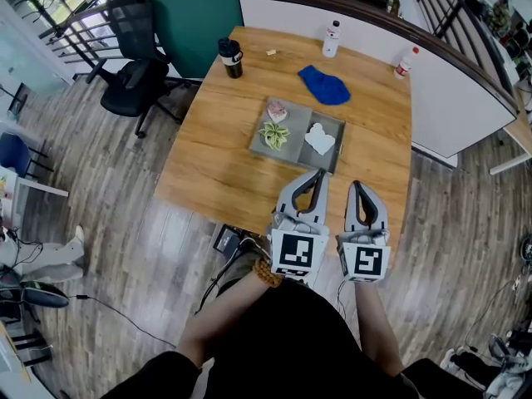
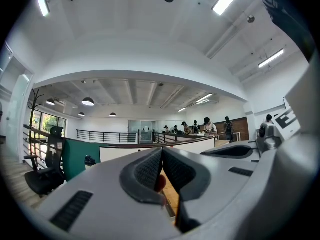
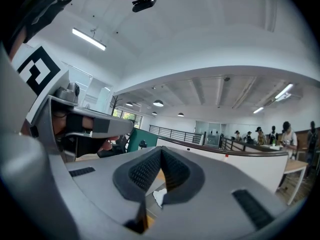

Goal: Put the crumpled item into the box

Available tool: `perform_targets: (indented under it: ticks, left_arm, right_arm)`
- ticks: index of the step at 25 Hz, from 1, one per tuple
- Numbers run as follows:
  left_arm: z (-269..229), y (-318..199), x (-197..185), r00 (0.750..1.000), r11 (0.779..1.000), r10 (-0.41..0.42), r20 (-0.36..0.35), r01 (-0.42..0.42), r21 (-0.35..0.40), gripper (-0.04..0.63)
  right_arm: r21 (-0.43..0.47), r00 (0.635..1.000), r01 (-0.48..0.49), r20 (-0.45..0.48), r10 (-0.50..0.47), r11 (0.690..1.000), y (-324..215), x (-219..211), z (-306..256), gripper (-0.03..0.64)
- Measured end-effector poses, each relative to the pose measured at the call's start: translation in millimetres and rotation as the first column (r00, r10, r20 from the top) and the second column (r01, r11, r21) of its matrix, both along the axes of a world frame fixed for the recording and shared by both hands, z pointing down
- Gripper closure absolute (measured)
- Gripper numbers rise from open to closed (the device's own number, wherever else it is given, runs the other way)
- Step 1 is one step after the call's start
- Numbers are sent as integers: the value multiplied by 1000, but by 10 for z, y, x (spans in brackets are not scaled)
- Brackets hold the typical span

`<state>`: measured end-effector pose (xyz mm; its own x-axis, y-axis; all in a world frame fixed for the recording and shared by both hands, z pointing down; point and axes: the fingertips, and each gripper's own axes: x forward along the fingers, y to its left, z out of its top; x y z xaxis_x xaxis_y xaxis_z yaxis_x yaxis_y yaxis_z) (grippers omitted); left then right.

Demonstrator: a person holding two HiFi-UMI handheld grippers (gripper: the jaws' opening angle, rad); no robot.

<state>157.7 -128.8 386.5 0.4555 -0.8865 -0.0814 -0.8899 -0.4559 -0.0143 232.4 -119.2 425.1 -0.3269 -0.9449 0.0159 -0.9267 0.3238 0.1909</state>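
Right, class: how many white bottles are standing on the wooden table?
2. One white bottle stands at the far edge of the table, beyond the blue cloth; the other white bottle stands near the far right corner. The black flask is not counted. None looks hidden.

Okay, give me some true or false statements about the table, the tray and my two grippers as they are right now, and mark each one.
1. The blue cloth lies inside the gray tray. False: it lies on the table, beyond the tray.
2. The left gripper and right gripper both have their jaws together, holding nothing. True.
3. A black tumbler stands on the table. True.
4. The gray tray is empty. False: it holds a white crumpled piece, a green leafy item and a pinkish item.
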Motion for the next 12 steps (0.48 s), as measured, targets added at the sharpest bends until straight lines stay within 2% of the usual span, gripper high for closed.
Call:
perform_targets:
  ticks: [8,12]
  left_arm:
    - [37,-83,-211,999,1000,-26,22,26,-6,572]
    - [83,-192,-385,999,999,-47,25,48,-15,572]
  right_arm:
    - [-62,998,40,-36,-42,997,-335,-153,304,614]
    - [-158,995,45,-79,-58,986,-558,-165,612,614]
